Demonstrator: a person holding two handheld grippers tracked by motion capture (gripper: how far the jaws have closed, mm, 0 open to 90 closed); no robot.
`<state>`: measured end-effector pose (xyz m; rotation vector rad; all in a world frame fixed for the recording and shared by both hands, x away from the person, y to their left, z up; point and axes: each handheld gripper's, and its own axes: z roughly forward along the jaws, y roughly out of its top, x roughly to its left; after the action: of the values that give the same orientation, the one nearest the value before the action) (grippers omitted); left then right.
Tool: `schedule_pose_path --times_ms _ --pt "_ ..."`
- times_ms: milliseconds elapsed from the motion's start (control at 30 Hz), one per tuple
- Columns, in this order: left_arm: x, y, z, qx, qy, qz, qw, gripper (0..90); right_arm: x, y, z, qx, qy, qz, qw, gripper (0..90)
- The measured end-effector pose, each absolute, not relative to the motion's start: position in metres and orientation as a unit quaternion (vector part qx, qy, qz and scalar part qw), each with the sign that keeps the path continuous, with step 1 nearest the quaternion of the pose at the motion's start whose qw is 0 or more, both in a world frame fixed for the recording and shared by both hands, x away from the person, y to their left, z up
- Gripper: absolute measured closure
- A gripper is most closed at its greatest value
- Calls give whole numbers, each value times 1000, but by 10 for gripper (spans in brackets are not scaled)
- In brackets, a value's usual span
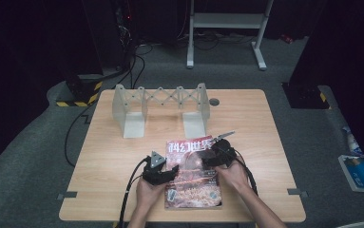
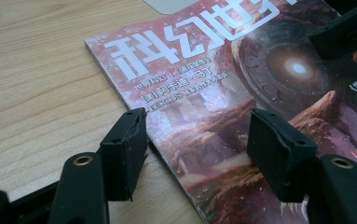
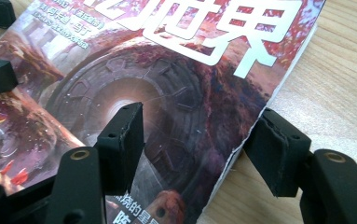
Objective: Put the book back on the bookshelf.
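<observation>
- Magazine (image 1: 192, 173): lies flat on the tabletop (image 1: 108, 156), near the person's edge, red cover with large white characters facing up.
- Left gripper (image 1: 170, 172): at the magazine's left edge. Its own view shows the fingers (image 2: 122, 156) spread wide and straddling that edge, one over bare wood, one over the cover; whether they touch the paper cannot be told.
- Right gripper (image 1: 213, 154): at the upper right part, fingers (image 3: 120, 142) likewise wide, straddling the right edge, gripping nothing.
- Expanding rack (image 1: 160, 107): grey, upright beyond the magazine, well apart, seen from the high view.
- Round grommet (image 1: 214, 101): near the tabletop's far edge.
</observation>
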<state>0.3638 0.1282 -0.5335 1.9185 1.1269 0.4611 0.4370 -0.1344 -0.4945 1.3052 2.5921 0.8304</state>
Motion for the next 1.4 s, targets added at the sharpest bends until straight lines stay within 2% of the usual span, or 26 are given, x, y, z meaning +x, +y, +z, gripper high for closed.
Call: schedule_pose_path --times_ms 100,667,1400 --pt "364 128 -533 766 450 184 421 378 436 -135 -493 437 851 287 47 393" --pt "363 128 -534 765 450 184 422 384 430 -136 -490 435 847 302 35 399" --pt "363 127 -533 767 448 189 419 390 426 -133 -487 423 853 302 37 414"
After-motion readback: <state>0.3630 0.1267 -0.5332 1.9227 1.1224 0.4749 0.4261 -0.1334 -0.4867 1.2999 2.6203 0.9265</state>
